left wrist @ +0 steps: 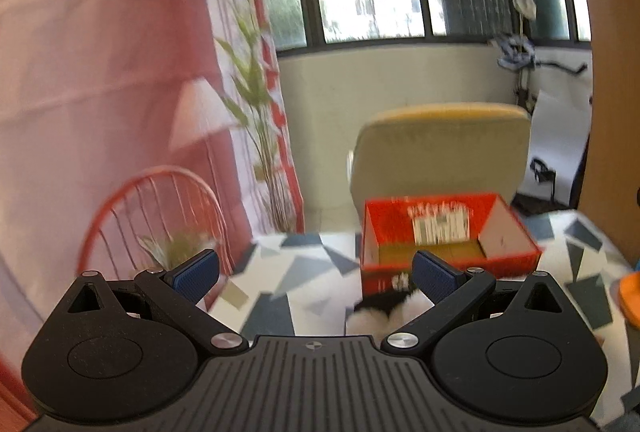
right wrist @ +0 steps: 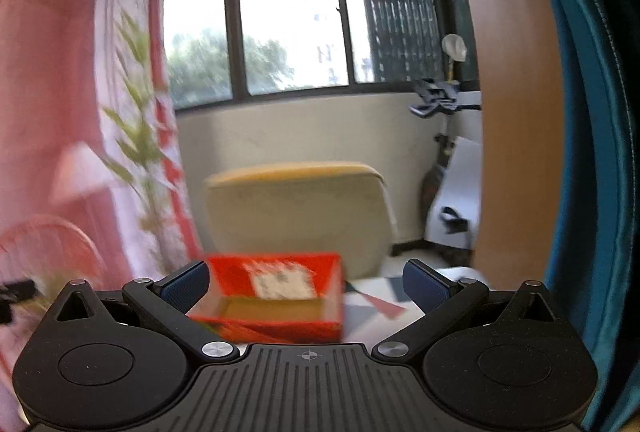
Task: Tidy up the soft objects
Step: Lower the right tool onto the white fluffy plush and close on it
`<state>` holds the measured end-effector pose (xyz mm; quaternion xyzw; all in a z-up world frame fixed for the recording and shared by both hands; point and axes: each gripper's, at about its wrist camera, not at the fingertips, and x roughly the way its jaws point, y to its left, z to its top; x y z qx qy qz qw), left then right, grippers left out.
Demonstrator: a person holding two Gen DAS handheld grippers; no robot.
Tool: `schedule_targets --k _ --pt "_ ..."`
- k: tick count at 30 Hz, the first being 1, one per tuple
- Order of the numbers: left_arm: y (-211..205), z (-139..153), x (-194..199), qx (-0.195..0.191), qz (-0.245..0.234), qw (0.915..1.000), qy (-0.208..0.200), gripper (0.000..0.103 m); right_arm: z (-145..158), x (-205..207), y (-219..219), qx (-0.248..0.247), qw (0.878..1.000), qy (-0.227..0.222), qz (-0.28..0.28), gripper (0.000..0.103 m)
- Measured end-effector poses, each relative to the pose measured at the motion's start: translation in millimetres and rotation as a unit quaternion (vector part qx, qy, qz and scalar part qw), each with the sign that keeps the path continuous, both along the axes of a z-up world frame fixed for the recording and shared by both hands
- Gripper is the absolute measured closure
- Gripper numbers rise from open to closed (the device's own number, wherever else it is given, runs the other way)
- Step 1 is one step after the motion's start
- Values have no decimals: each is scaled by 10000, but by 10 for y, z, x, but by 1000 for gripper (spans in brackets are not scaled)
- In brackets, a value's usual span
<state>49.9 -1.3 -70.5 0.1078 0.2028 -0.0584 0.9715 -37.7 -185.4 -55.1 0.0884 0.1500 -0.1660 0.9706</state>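
Left tool spread wide, blue pads apart and gripping nothing, poised above the bench with its grey-and-white geometric cloth. Just below and beside the right pad, partly hidden by the tool body, a fluffy black-and-white soft toy, lying against the near wall of the red box. At the far right edge, a sliver of something orange, too cropped to name. Right tool likewise wide open and empty, aimed over the same red box, whose open top shows a brown floor with nothing in it as far as the blur allows. Beyond the bench, a pale chair back, a pink curtain and a window. Probably the reach toward the first soft thing, with no sorting done yet. For a clean pick: lower the left tool until the pads straddle the plush body, not only its fur, centre it between the fingers, then close gently, enough to bunch the stuffing without snagging the cloth beneath. Worth keeping the lift clear of the box wall so the toy does not catch on the rim, and keeping the right tool off to the side. Both views smeared by motion, so finer detail uncertain.
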Motion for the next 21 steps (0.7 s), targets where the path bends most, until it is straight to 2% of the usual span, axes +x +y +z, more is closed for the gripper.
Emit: schedule_targets --k 2,5,10,13,17,21 --pt "22 -155 121 -42 -35 9999 154 0 -142 119 1 -47 9996 204 163 0" --pt "59 -378 256 -59 -2 9995 316 0 -368 221 -61 318 9979 290 488 0" --pt "50 -675 462 126 41 9987 493 0 -713 442 -143 586 9952 657 423 0" --pt "79 -795 566 -93 -85 9977 668 0 -918 564 -133 467 9944 893 322 5" --pt "98 -897 680 -493 -325 9946 853 1 -1101 711 -145 453 9914 1141 458 8" --pt "4 -957 787 -413 -405 9943 893 3 -1192 880 -216 618 9881 1297 553 14"
